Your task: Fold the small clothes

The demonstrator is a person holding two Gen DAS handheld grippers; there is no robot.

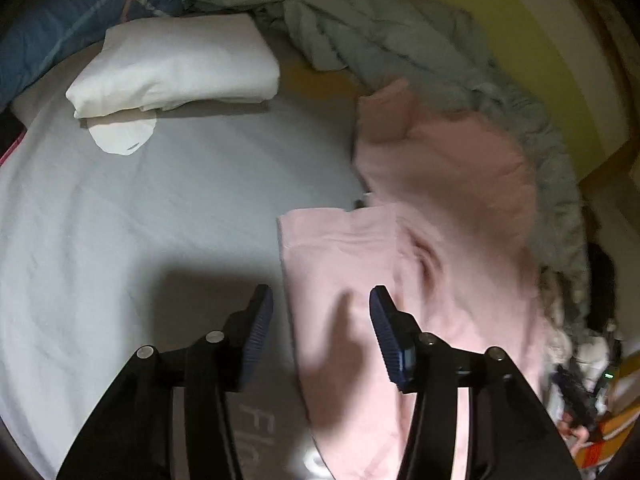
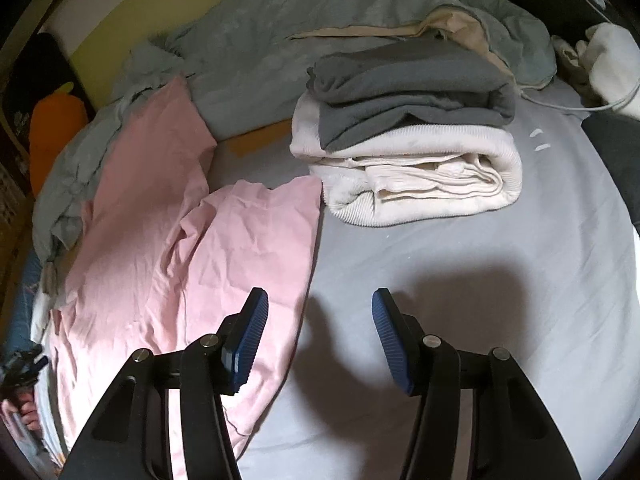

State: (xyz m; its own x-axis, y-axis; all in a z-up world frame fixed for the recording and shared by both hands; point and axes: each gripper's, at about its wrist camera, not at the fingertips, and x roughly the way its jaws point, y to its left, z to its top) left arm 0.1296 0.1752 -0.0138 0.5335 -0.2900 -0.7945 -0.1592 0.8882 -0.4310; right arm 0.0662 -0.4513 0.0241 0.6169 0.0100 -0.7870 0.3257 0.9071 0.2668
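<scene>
Both wrist cameras looked steeply down along their fingers, close above the pale grey bedsheet (image 1: 160, 200) (image 2: 440, 260). Both views shared the crumpled pink cotton garment (image 1: 440, 220) (image 2: 180, 220), right of the left view, left of the right.

One pink garment (image 2: 168, 216) lies spread at nine o'clock in the right wrist view. One stack of folded clothes sits at one o'clock, made of two pieces: one grey fleece (image 2: 408, 88) on top, one cream knit (image 2: 420, 176) beneath. In the left wrist view, one folded white item (image 1: 176, 64) rests at eleven o'clock. One rumpled grey-green blanket (image 2: 280, 28) runs across twelve o'clock.
</scene>
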